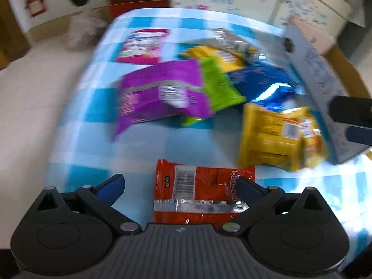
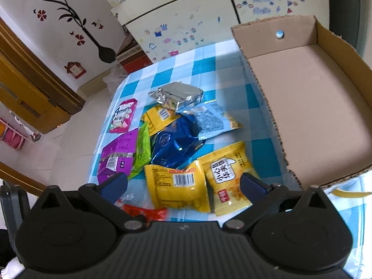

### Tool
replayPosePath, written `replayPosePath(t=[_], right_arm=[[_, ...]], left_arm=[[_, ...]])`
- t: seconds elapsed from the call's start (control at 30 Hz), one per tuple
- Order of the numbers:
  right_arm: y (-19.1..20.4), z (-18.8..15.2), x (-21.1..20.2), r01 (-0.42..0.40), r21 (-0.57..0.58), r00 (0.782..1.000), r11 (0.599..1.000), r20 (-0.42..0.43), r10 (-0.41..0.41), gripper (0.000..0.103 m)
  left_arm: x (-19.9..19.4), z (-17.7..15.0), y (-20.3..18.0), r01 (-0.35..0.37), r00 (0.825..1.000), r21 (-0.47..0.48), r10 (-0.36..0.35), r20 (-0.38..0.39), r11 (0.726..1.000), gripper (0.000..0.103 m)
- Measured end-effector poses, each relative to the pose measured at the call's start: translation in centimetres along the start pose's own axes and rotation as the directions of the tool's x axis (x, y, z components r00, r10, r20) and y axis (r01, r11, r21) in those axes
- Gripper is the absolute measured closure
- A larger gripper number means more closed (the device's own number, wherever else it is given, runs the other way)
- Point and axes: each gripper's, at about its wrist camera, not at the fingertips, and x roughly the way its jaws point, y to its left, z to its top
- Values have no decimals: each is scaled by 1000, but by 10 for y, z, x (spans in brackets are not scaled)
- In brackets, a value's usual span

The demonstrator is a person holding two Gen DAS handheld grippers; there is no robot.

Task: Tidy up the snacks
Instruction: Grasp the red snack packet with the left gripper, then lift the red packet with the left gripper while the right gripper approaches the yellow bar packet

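Observation:
Several snack packets lie in a heap on the blue-checked tablecloth. My left gripper is open low over the cloth, its fingers either side of an orange packet; this view is blurred. My right gripper is open too, just above two yellow packets. Beyond them lie a blue packet, a green one, a purple one, a pink one and a silver one. An empty cardboard box stands to the right.
The table's left edge drops to a tiled floor. A stickered cabinet stands behind the table. The box's near wall rises right of the heap, and the right gripper's fingers show at that edge of the left wrist view.

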Motion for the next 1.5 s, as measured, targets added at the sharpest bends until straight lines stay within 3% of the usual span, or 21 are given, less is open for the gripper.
replayPosePath(t=[0.13, 0.23, 0.4, 0.57, 0.77, 0.9, 1.07, 1.23, 1.5], right_arm=[[3, -1, 5, -3, -11, 1000, 1000, -6, 3, 1], [5, -2, 10, -27, -20, 1000, 999, -13, 27, 4], [14, -4, 16, -34, -42, 999, 999, -18, 33, 8], [25, -4, 32, -39, -94, 999, 995, -25, 37, 10], [18, -4, 58, -56, -45, 996, 997, -76, 53, 14], [11, -13, 71, -106, 32, 979, 994, -169, 110, 13], [11, -19, 64, -194, 111, 954, 975, -210, 214, 13], [14, -14, 51, -111, 52, 983, 992, -140, 118, 13], [21, -16, 66, -73, 24, 984, 997, -161, 76, 11]], left_arm=[[-9, -7, 18, -68, 998, -57, 68, 1, 996, 0], [-19, -11, 22, -139, 988, -57, 142, 64, 989, 0], [-32, -15, 22, -53, 993, -65, 59, 100, 997, 0], [-32, -26, 11, -54, 995, -13, 55, 89, 998, 0], [-28, -39, 5, -40, 997, 30, 38, 62, 999, 0], [-22, -41, 6, -58, 998, 36, 56, 42, 998, 0], [-20, -42, 8, -52, 998, 27, 51, 35, 998, 0], [-17, -43, 3, -48, 998, 43, 46, 34, 998, 0], [-6, -41, 11, -5, 1000, -38, 4, -19, 999, 0]])
